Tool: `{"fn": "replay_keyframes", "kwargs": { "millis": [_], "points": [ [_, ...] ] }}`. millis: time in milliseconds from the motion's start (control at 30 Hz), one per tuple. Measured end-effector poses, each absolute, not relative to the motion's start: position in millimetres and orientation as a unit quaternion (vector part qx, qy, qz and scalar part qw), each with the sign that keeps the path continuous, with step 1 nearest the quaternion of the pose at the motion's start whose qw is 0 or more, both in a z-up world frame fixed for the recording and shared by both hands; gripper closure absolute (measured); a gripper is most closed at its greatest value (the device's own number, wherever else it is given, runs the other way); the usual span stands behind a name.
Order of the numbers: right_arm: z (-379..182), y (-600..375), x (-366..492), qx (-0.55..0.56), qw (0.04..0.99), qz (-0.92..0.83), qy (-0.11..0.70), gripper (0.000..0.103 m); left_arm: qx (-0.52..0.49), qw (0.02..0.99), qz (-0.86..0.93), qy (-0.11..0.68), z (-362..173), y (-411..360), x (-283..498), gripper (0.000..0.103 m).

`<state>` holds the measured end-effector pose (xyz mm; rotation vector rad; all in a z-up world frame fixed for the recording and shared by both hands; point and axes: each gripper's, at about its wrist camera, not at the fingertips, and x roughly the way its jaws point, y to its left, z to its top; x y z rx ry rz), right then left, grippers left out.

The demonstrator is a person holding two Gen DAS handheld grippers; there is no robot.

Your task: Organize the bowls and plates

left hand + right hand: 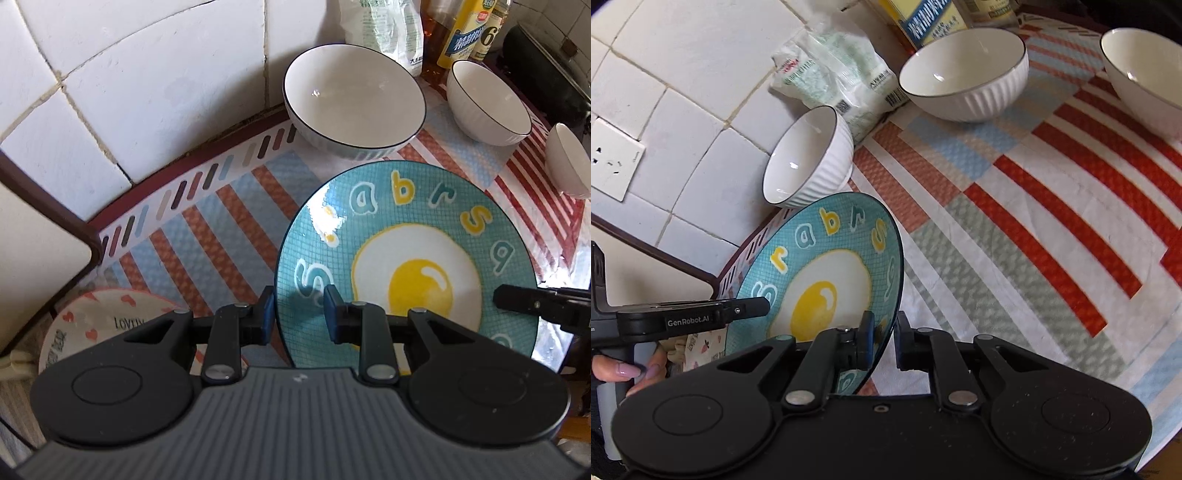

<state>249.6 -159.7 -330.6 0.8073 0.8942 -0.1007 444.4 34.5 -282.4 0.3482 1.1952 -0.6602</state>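
Blue egg-print plate held tilted off the striped mat, between both tongs. Right gripper pinching the plate's near rim, one pad on the printed face, the other behind. Left gripper straddling the opposite rim, pads close on either side of it; firm contact likely, not certain from the left wrist view.

Glazed ceramic by appearance: judged stiff, moderately heavy, slick, breakable on impact. Rim the only workable hold; thin edge, glossy surface, slip risk if tilted further. Two opposed rim grips judged advisable before moving.

Beyond the fingertips: three white ribbed bowls standing apart on the mat. Heart-pattern plate flat, left of the left gripper, a probable stacking base.
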Motion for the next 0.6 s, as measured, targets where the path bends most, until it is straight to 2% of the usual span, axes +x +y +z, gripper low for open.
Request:
{"fn": "replay_keyframes", "kwargs": {
  "millis": [267, 600],
  "points": [
    [-315.3, -165.2, 235.9, 0.382, 0.818, -0.033, 0.429, 0.088, 0.182, 0.763, -0.301, 0.543, -256.4, 36.6, 420.3, 0.078],
    [-261.9, -157.4, 203.6, 0.335, 0.832, 0.008, 0.442, 0.087, 0.136, 0.79, -0.266, 0.536, -206.7, 62.8, 370.8, 0.078]
  ]
}}
